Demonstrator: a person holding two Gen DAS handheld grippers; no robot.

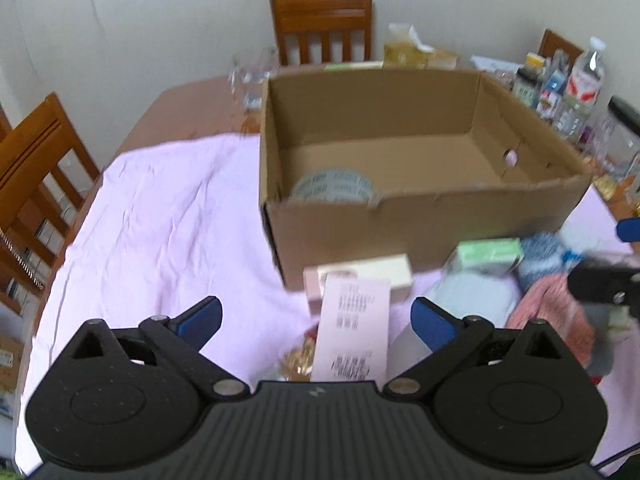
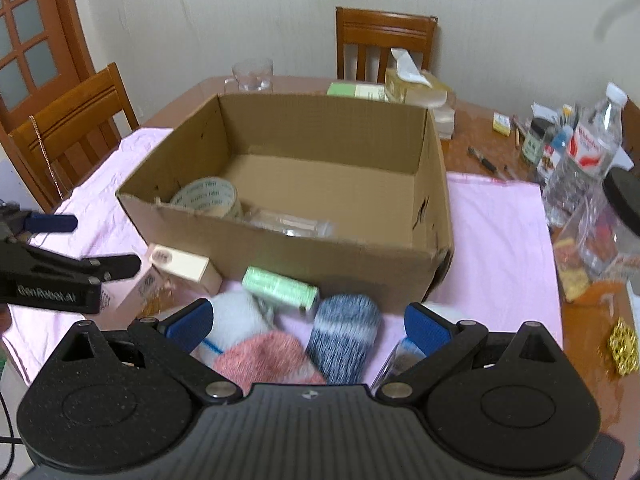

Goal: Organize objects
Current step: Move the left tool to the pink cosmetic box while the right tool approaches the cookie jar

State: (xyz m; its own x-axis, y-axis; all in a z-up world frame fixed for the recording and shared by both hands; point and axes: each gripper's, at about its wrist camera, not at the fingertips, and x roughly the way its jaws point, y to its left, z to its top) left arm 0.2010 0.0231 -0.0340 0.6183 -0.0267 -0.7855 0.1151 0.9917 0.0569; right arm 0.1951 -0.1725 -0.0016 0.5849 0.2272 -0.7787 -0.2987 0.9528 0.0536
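Tape roll [image 2: 210,196] inside cardboard box [image 2: 360,258]

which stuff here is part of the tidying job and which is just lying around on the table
Part of the job:
cardboard box
tape roll, already in the box
green box
cream box
blue sock
pink sock

Probably just lying about:
water bottle
glass mug
tissue box
pens
gold ornament
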